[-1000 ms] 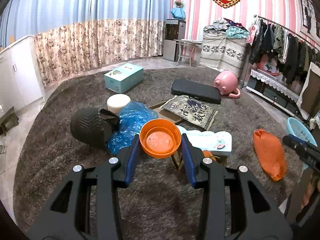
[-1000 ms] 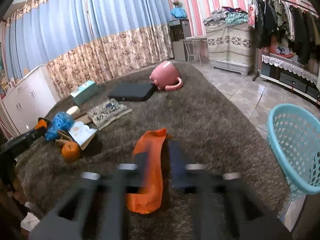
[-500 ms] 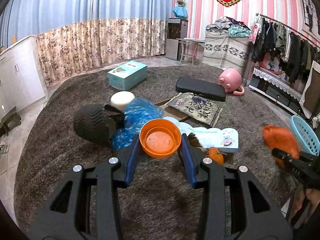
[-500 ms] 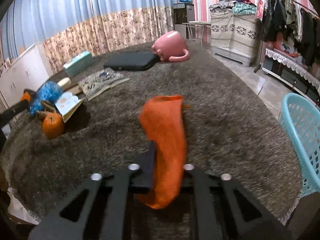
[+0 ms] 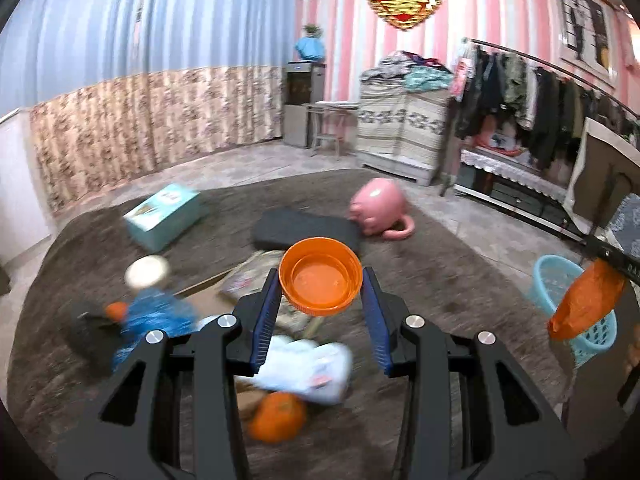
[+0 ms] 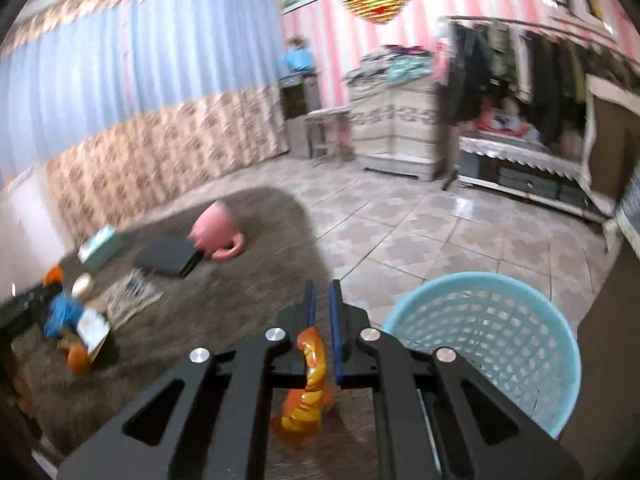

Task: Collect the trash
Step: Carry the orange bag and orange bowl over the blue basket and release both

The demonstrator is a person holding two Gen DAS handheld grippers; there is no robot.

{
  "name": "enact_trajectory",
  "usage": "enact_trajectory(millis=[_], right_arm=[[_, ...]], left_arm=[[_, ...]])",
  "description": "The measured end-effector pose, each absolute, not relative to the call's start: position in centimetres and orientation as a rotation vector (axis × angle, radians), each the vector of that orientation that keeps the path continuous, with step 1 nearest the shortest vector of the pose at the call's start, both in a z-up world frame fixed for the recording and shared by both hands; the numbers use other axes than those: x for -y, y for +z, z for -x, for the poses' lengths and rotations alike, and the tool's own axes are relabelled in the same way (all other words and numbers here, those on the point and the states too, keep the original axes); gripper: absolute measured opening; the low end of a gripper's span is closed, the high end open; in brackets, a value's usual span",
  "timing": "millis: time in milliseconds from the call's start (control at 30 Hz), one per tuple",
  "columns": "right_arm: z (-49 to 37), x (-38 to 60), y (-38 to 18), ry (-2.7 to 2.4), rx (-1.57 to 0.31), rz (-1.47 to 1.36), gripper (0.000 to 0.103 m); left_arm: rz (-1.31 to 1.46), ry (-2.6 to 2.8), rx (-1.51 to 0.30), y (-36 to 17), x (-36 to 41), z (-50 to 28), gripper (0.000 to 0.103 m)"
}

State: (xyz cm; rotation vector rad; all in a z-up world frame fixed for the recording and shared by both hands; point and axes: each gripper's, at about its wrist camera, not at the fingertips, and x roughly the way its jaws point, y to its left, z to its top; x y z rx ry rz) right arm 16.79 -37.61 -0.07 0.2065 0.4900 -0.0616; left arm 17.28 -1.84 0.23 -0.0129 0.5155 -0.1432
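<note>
A: What does the left claw (image 5: 321,295) have?

B: Its 2 blue pads are pinching a round orange plastic lid (image 5: 321,276), open side toward the camera, held up above the shaggy brown carpet (image 5: 452,280).

A: And the right claw (image 6: 321,307)?

B: Pressed nearly together on a crinkly orange plastic bag (image 6: 309,388). The bag is caught between the pads and hangs down beneath them. In the left wrist view the same bag (image 5: 585,300) dangles in front of the light blue plastic mesh basket (image 5: 554,280).

A: Where is that basket from the right side?

B: The basket (image 6: 488,344) stands on the floor just right of the right claw, at the edge of the carpet (image 6: 224,280). The bag is beside its rim, not inside it.

A: What lies on the carpet?

B: A pink piggy-shaped pot on its side (image 5: 378,209) touching a flat black cushion (image 5: 304,227), a teal cardboard box (image 5: 165,216), a crumpled blue plastic bag (image 5: 158,314), a white-and-blue printed packet (image 5: 310,368) and a round orange fruit (image 5: 278,416) near the left claw. The views are blurred, so finer detail is unclear.
</note>
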Motion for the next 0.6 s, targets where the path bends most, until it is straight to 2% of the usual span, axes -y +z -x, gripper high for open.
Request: enact_trajectory(millis=[67,600], right_arm=[[-16.5,39.6,-0.5,-0.091,-0.48,-0.249,0.005],[-15.2,48.5,-2.7,-0.239,-0.489,-0.363,0.005]], left_arm=[[-0.006,-0.176,-0.512,0.5,4.0,-17.7,0.04],[-0.058,-0.399,-0.516,0.1,18.1,-20.3,0.04]])
